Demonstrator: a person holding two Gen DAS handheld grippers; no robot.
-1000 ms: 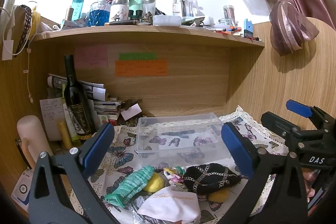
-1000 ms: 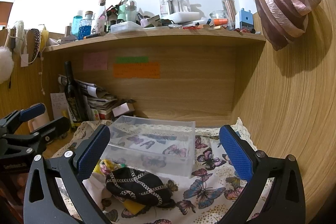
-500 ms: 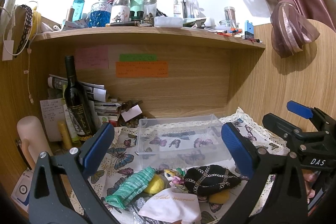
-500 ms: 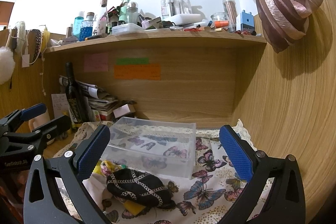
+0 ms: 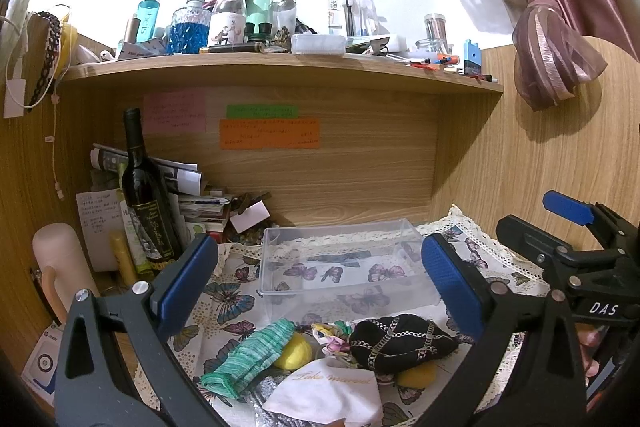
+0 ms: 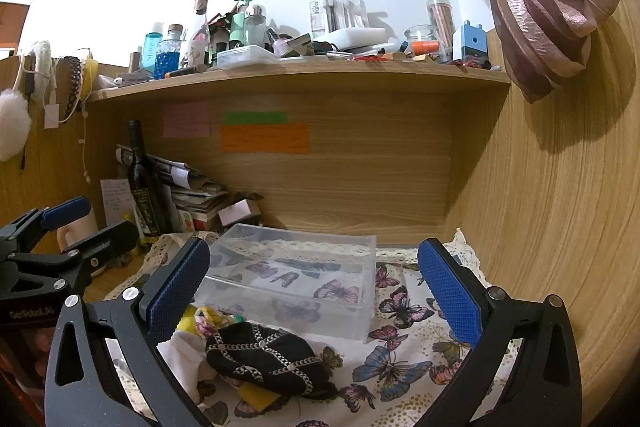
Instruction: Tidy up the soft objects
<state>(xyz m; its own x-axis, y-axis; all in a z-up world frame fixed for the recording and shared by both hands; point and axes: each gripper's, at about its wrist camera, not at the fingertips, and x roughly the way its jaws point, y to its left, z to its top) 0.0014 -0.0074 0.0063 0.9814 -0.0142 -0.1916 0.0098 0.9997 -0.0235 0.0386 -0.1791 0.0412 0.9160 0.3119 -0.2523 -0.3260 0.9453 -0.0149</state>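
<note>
Both views look into a wooden desk nook (image 5: 360, 163) with a butterfly cloth (image 6: 404, 359) spread on the bottom. A clear bin (image 5: 340, 267) sits on the cloth toward the back, nothing in it. The soft stuff is all heaped just in front of the bin: a black pouch (image 5: 400, 341) with a chain pattern, a white cloth (image 5: 332, 393) with gold script, and a green striped roll (image 5: 252, 355) leaning on a yellow ball (image 5: 294, 351).

The left cam gets the whole pile; the right cam really only shows the pouch (image 6: 264, 359) up close, plus a lot more bare cloth on the right side.

Left gripper (image 5: 316, 279) is spread wide, holding nothing, hanging over the pile. Right gripper (image 6: 316, 283) same deal, wide and empty, with the bin between its fingers (image 6: 448, 295).

Wine bottle (image 5: 146, 199) stands at the back left.
</note>
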